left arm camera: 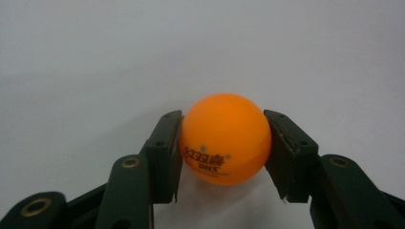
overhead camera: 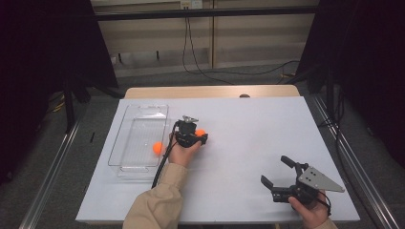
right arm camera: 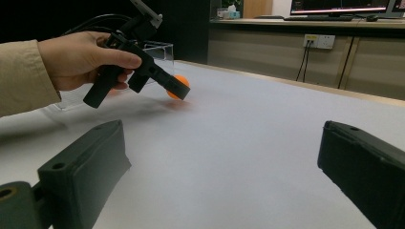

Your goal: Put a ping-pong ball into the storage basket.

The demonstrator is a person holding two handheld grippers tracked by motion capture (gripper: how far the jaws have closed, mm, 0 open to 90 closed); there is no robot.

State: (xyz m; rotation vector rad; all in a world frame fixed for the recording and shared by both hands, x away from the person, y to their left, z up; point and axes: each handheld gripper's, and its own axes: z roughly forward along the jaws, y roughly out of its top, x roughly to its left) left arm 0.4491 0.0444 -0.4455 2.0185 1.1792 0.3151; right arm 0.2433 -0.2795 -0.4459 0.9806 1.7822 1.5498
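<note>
A white table (overhead camera: 248, 143) set among dark curtains carries a clear tray (overhead camera: 138, 138); the left tongs (left arm camera: 222, 143) clamp an orange ball (left arm camera: 224, 138), the right tongs (overhead camera: 277, 171) gape empty.

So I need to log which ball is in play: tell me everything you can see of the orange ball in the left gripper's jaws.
The orange ball is a smooth, matte table tennis ball, plastic by its look, printed with red characters, small stars and the letters DHS. The left gripper is shut on it, one black jaw pressing each side. It sits low over the white table, to the right of the clear tray; whether it touches the table cannot be told.
</note>
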